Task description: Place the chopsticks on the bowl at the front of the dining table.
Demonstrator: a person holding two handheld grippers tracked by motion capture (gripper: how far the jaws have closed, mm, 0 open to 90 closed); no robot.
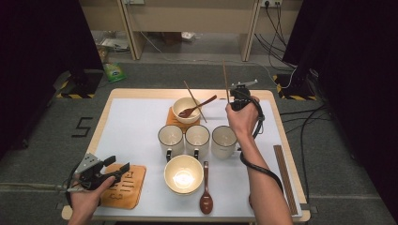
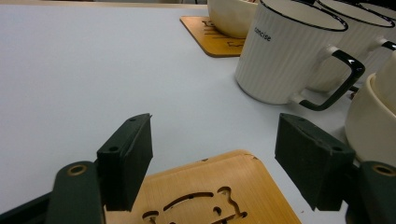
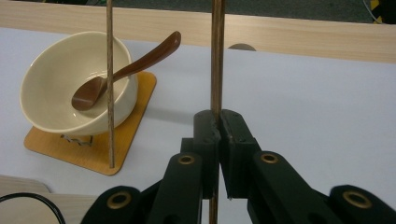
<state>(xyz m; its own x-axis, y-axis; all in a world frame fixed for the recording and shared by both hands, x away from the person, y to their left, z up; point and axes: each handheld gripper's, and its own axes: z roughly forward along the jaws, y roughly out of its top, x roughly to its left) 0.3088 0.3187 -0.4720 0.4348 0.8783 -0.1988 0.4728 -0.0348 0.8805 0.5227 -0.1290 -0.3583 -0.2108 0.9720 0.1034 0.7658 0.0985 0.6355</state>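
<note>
Right tongs [image 3: 218,122] clamp a chopstick [image 3: 217,56] – left tongs [image 2: 215,161] gape above a coaster [image 2: 210,196].

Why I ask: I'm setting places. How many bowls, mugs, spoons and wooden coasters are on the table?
Bowls: 2
Mugs: 3
Spoons: 2
Coasters: 2
Total: 9
</note>
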